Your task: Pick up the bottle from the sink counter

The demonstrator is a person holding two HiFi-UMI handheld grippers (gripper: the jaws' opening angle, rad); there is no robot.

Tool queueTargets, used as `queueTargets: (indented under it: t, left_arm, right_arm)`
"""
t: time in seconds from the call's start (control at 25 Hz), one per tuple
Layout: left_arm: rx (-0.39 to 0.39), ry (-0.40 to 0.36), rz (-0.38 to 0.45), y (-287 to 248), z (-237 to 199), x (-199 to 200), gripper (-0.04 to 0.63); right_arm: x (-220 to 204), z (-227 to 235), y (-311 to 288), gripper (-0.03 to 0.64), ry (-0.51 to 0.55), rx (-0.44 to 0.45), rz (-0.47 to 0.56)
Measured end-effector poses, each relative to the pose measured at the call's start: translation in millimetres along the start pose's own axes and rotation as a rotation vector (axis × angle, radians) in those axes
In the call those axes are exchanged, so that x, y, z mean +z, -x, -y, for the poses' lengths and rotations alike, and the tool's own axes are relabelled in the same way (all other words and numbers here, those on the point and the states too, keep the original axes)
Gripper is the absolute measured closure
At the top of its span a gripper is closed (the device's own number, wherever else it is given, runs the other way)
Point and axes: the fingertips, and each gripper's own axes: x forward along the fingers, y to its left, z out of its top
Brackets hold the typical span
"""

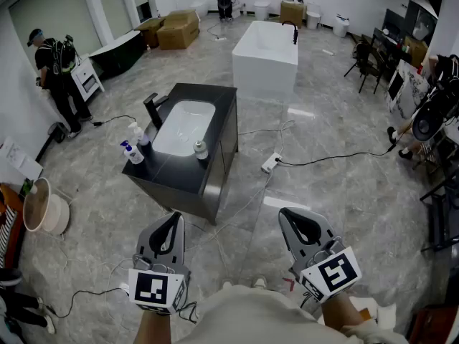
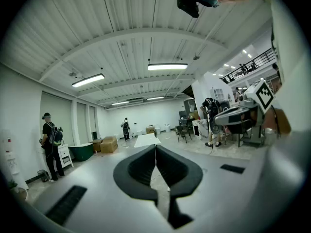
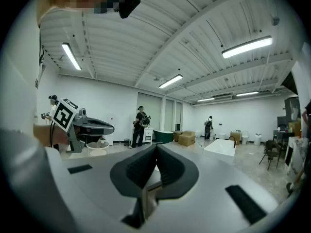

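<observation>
A dark sink counter (image 1: 215,156) with a white basin stands on the floor ahead of me. On its right rim sits a small clear bottle (image 1: 201,149). A blue spray bottle (image 1: 131,153) and a white pump bottle (image 1: 136,130) stand at its left corner, near the black faucet (image 1: 153,108). My left gripper (image 1: 175,219) and right gripper (image 1: 288,216) are held low and well short of the counter. Both point forward with jaws together and nothing between them. The left gripper view (image 2: 156,147) and right gripper view (image 3: 156,147) look across the room, and neither shows the counter.
A white bathtub (image 1: 265,49) stands beyond the counter, with cardboard boxes (image 1: 178,29) further back. A person (image 1: 57,70) stands at the left wall. Cables and a power strip (image 1: 270,163) lie on the floor to the counter's right. A round tub (image 1: 43,206) sits left, chairs (image 1: 366,63) right.
</observation>
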Motion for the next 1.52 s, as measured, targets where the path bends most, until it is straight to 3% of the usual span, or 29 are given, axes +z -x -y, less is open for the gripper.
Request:
queueTargets:
  t: [0.64, 1.08, 1.52]
  left_arm:
    - [0.005, -0.020, -0.033, -9, 53, 5, 0.588]
    - [-0.010, -0.024, -0.041, -36, 118, 2, 0.588]
    - [-0.005, -0.032, -0.029, -59, 135, 4, 0.588]
  right_arm:
    - [-18, 27, 39, 0.620, -0.081, 0.031, 0.026]
    - [-52, 62, 71, 0.621, -0.050, 0.054, -0.012]
    - [-59, 82, 62, 0.620, 0.056, 0.079, -0.003]
